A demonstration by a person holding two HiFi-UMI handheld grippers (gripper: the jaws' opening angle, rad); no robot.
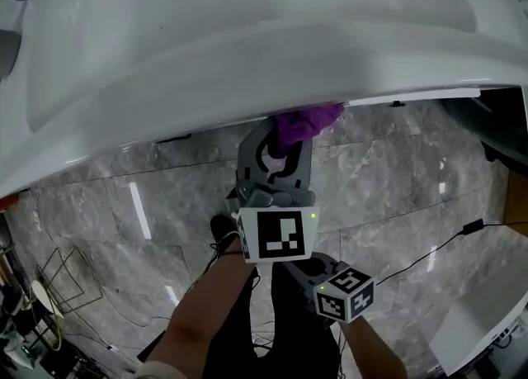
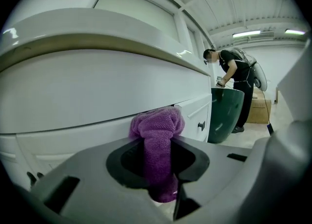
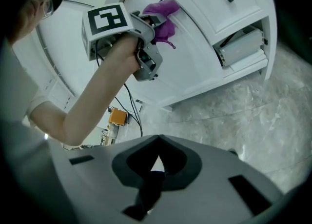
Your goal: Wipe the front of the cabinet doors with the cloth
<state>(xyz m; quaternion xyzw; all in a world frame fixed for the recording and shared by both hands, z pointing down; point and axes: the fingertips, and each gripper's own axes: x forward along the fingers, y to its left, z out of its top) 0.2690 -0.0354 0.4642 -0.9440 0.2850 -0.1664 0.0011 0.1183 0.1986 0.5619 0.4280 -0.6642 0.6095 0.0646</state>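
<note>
In the head view, our left gripper [image 1: 279, 154] presses the purple cloth [image 1: 307, 124] to the top of the cabinet [image 1: 429, 97], just under the basin [image 1: 247, 39]. The left gripper view shows its jaws clamped on the cloth, which touches the cabinet's upper edge. In the right gripper view, our right gripper [image 3: 155, 167], jaws closed on nothing, hangs below the cabinet; we judge the wiping barely begun, with most door fronts left.
</note>
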